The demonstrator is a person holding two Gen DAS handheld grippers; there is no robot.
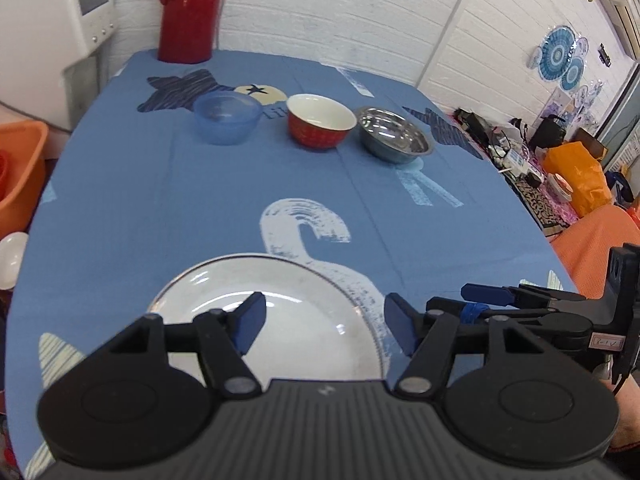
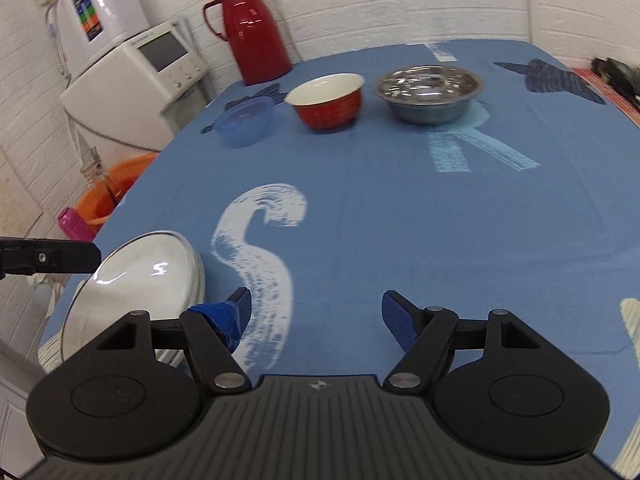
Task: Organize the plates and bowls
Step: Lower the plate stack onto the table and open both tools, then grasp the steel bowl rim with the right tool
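White brick walls enclose a table (image 1: 224, 184) covered by a blue printed cloth; a red thermos (image 1: 189, 8) stands at its far edge beside a white appliance (image 1: 52, 20). Three bowls sit in a row across the far half of the table: a blue plastic bowl (image 1: 227, 117), a red bowl with a white inside (image 1: 321, 120) and a steel bowl (image 1: 394, 133), the red and steel ones nearly touching, the blue one a little apart. A white plate (image 1: 280, 320) with a thin dark rim line lies flat at the near edge, directly below my left gripper (image 1: 324, 326). In the right wrist view it looks like more than one plate stacked, though I cannot be sure.

My left gripper has its fingers spread wide and empty, one blue pad over the plate's well, the other beyond its rim. My right gripper (image 2: 316, 320) is likewise spread and empty, over bare cloth just beside the plate.

I judge the plate stiff, glossy, fairly heavy and breakable. Lying flat, it offers only the rim, so I would pinch the raised edge. The steel and plastic bowls should be light and forgiving; the red one looks ceramic and slick, best taken by its wall.
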